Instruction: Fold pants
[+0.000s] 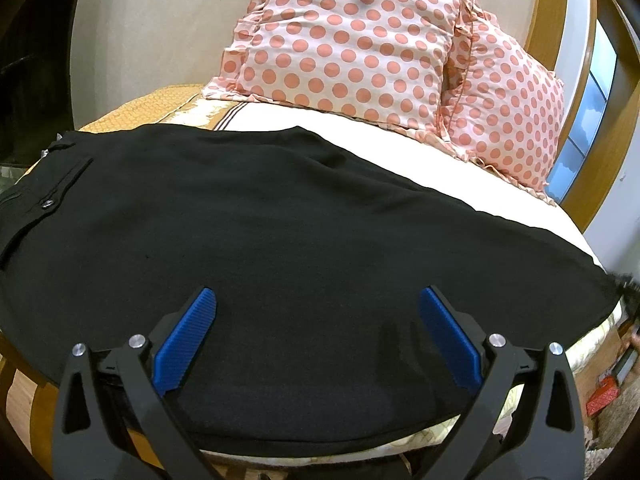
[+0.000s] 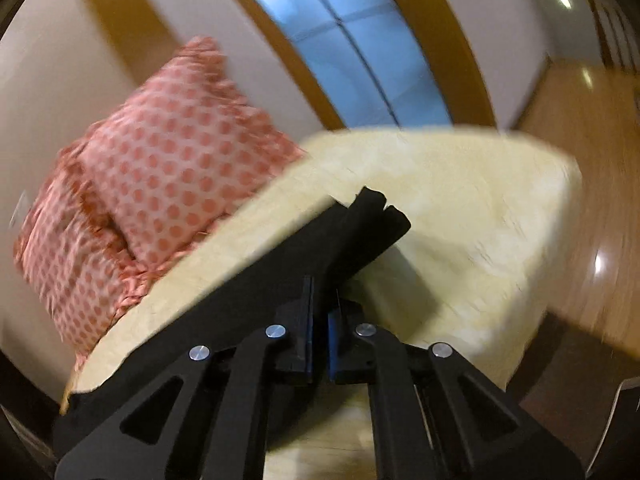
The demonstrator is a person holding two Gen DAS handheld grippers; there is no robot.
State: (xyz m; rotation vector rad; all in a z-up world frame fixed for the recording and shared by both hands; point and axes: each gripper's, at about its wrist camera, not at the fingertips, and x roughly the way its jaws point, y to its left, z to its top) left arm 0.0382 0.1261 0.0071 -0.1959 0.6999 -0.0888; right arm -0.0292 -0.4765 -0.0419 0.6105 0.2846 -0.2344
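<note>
Cream bedding covers the bed (image 2: 460, 184), with two pink polka-dot pillows (image 1: 344, 44) propped against a pale wall well ahead of the jaws, a wood-framed window (image 2: 352, 44) beyond and glossy wooden floor beside the mattress. Black pants (image 1: 280, 220) lie spread across the bed; the left gripper (image 1: 318, 334) hovers over their near edge with jaws spread wide, gripping nothing. The right gripper (image 2: 320, 340) has its jaws pressed together, pinching the leg end, whose hems jut just ahead of the tips. To fold well, I judge, carry that end over level and taut toward the waistband, the left jaws pinning the fabric so it cannot slide.
</note>
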